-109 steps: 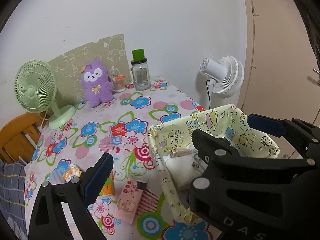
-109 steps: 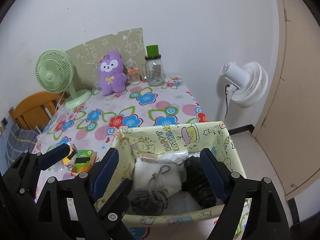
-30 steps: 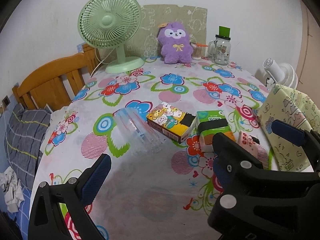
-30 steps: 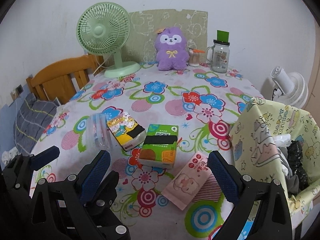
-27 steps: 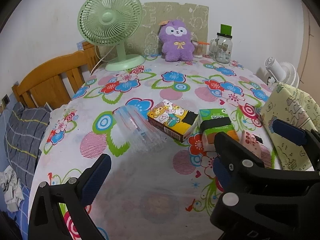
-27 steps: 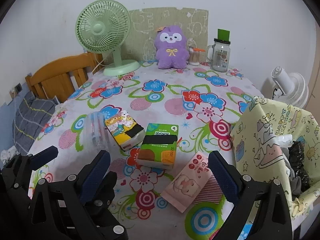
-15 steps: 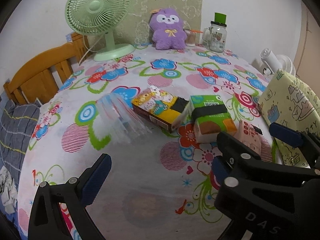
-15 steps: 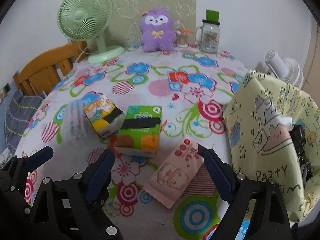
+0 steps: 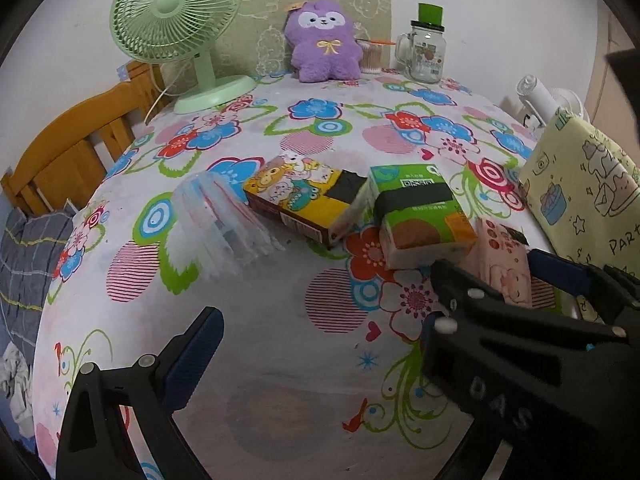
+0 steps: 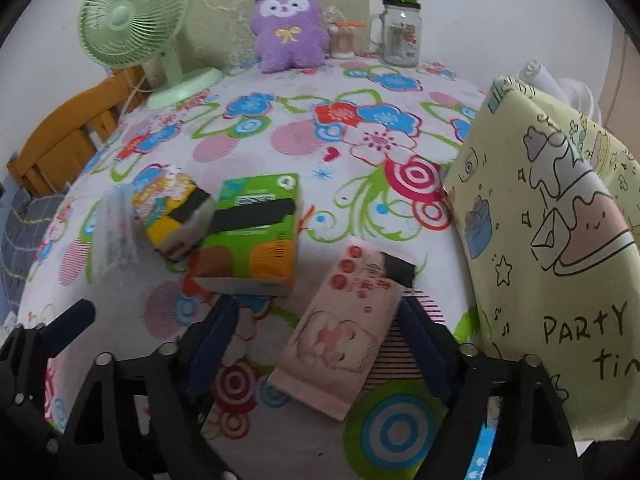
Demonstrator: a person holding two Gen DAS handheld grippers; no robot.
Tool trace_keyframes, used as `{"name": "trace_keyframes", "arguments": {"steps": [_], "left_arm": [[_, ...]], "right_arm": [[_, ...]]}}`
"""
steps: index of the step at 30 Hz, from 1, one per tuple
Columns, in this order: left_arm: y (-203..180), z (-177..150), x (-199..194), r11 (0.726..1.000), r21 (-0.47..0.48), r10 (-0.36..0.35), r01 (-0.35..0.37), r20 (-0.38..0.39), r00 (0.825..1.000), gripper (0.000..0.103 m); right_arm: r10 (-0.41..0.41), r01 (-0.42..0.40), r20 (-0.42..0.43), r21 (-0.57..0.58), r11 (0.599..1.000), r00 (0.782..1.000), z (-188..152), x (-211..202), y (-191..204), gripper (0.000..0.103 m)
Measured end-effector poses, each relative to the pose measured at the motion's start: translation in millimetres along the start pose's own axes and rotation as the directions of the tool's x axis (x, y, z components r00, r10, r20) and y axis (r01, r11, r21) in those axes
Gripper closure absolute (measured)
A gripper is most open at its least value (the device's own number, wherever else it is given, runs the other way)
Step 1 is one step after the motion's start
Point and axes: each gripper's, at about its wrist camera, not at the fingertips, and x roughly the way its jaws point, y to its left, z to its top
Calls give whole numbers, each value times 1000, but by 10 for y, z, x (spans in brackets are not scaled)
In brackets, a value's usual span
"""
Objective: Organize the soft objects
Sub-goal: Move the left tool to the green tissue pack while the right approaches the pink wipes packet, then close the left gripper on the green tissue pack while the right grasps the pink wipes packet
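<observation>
Three tissue packs lie on the flowered table: a pink one (image 10: pixel 344 320), a green one (image 10: pixel 256 232) and a yellow cartoon one (image 10: pixel 172 208). My right gripper (image 10: pixel 316 344) is open and low over the table, its fingers on either side of the pink pack. My left gripper (image 9: pixel 320 340) is open and empty above bare tablecloth, nearer than the packs. From the left wrist the packs show as pink (image 9: pixel 502 268), green (image 9: pixel 420 216) and yellow (image 9: pixel 300 200). A pale yellow fabric basket (image 10: pixel 560 240) stands at the right.
A clear plastic bag (image 9: pixel 220 220) lies left of the yellow pack. At the back stand a green fan (image 9: pixel 180 28), a purple plush (image 9: pixel 324 40) and a glass jar (image 9: pixel 426 52). A wooden chair (image 9: pixel 72 148) is at the left; a white fan (image 9: pixel 540 96) stands beyond the right edge.
Both grippers swung from over the basket to the table, then moved forward and down. The right gripper now straddles the pink pack. Both stayed open.
</observation>
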Motion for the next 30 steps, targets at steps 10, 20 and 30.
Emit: {"name": "trace_keyframes", "arguments": {"steps": [10, 20, 30], "left_arm": [[-102, 75, 35, 1000, 7, -15, 15, 1, 1000, 3], [-185, 313, 16, 996, -51, -69, 71, 29, 997, 4], [-231, 414, 171, 984, -101, -149, 147, -5, 989, 24]], "right_arm": [[-5, 5, 7, -56, 998, 1000, 58, -15, -16, 61], [0, 3, 65, -48, 999, 998, 241, -231, -105, 61], [-3, 5, 77, -26, 1000, 997, 352, -215, -188, 61]]}}
